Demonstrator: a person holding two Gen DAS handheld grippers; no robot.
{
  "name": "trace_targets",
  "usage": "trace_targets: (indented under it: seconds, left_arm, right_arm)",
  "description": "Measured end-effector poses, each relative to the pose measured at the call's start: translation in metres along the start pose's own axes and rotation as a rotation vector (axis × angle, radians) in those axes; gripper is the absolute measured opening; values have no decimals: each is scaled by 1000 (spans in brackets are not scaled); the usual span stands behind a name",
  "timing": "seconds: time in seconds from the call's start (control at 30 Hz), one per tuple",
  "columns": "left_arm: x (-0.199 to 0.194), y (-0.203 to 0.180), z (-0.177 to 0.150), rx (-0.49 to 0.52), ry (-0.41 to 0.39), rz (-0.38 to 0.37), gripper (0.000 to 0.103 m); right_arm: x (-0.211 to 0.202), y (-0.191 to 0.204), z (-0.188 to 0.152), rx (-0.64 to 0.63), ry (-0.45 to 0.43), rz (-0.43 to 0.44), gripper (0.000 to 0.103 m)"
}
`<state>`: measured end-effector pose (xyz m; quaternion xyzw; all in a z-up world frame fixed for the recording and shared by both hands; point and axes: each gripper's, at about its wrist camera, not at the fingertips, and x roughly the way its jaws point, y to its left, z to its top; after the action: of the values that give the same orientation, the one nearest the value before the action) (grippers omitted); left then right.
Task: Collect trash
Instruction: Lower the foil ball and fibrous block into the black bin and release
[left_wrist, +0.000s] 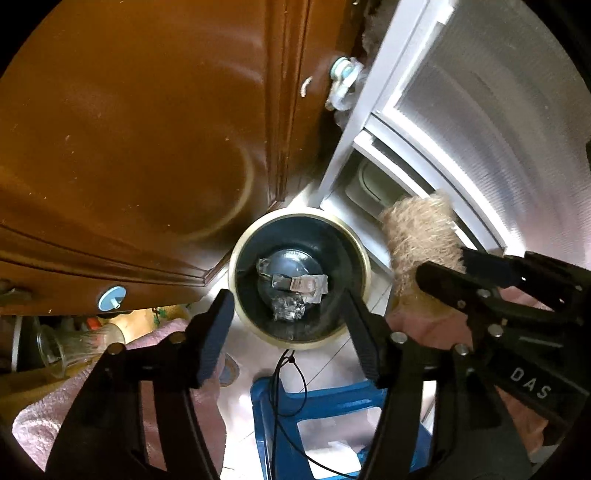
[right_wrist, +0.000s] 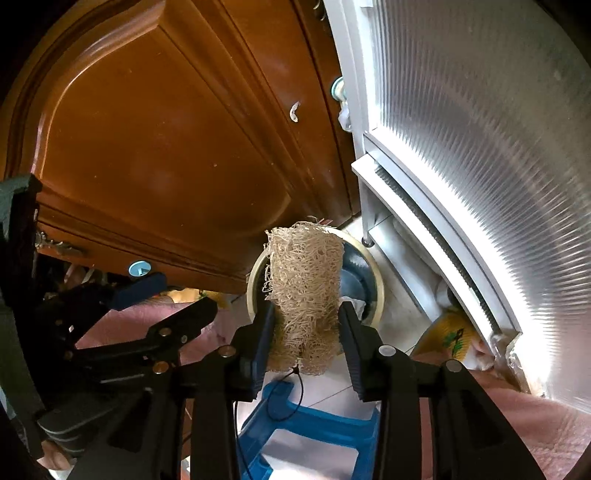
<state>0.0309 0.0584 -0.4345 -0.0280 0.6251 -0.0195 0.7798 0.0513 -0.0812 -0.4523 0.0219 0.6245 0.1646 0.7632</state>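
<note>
Right gripper (right_wrist: 306, 332) holds a loofah (right_wrist: 304, 291) over the bin (left_wrist: 236, 258) at its 3 o'clock rim. Left gripper (left_wrist: 288, 321) hangs above the bin, jaws wide, empty. Foil wrappers (left_wrist: 295, 291) lie inside. Risk: the loofah sits off-centre, so released here it may catch the rim and fall outside. Pale tiled floor; brown door (left_wrist: 129, 129) at 10 o'clock, blue stool (left_wrist: 317, 406) at 6.

Tan, netted loofah (right_wrist: 304, 291); dark bin (left_wrist: 299, 277) with cream rim, silvery foil (left_wrist: 295, 291) inside. Blue stool (left_wrist: 317, 413); glossy brown cabinet door (left_wrist: 129, 147).
</note>
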Motion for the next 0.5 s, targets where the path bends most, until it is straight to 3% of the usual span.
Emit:
trace_targets:
  seconds: [0.27, 0.5]
  left_arm:
    - [-7, 12, 3, -39, -29, 12, 76]
    - [-12, 13, 2, -36, -51, 19, 76]
  right_arm:
    - [-1, -9, 4, 60, 0, 18, 53]
    - [-5, -7, 5, 40, -20, 3, 54]
